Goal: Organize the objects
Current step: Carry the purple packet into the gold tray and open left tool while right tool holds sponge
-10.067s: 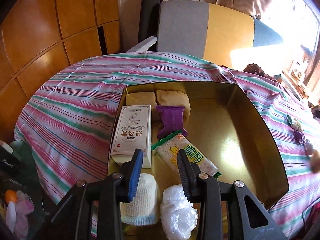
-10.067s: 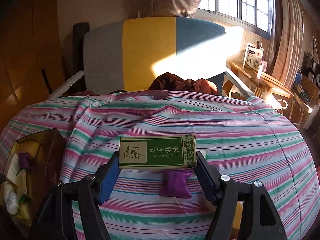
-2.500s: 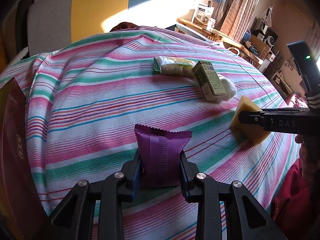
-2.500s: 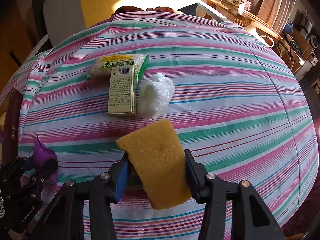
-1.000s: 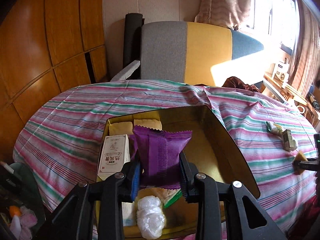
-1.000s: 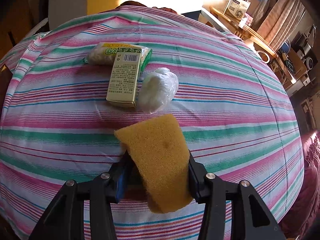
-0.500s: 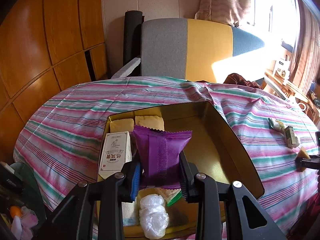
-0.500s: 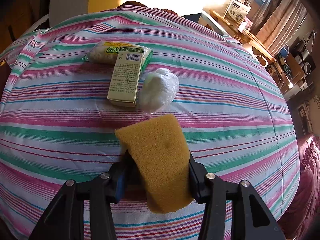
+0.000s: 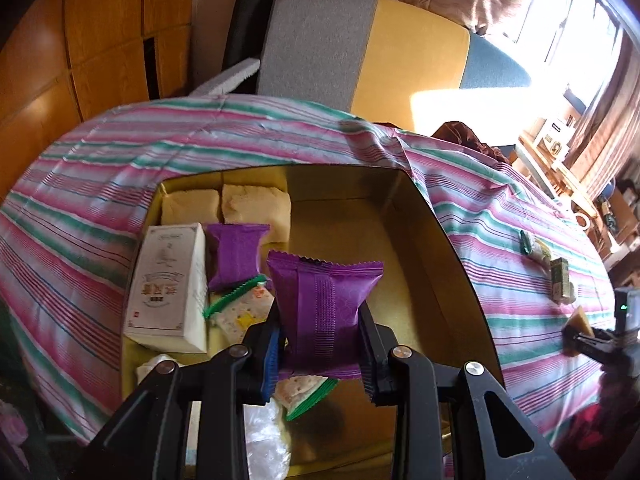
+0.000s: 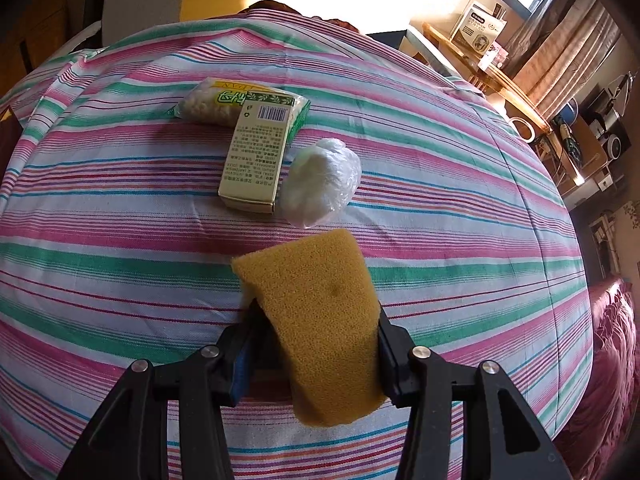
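My left gripper (image 9: pixel 320 344) is shut on a purple snack packet (image 9: pixel 322 304), held upright over the open gold box (image 9: pixel 440 256). Inside the box lie a second purple packet (image 9: pixel 236 254), a white carton (image 9: pixel 170 284), two yellow sponges (image 9: pixel 256 206), a green-edged cracker pack (image 9: pixel 240 308) and a white plastic bundle (image 9: pixel 264 436). My right gripper (image 10: pixel 312 340) is shut on a yellow sponge (image 10: pixel 316 320) above the striped cloth. Beyond it lie a green-and-cream box (image 10: pixel 258 156), a cracker pack (image 10: pixel 212 106) and a white plastic bundle (image 10: pixel 320 182).
The striped tablecloth (image 10: pixel 440 240) covers a round table that drops off on all sides. A grey, yellow and blue chair (image 9: pixel 360 48) stands behind the table. Wooden panels (image 9: pixel 80 60) are at the left, a cluttered desk (image 10: pixel 520 92) by the window at the right.
The left gripper has moved closer to the gold box and tilted down, so the box contents look larger and the second purple packet shows. The right gripper has stayed still with its sponge.
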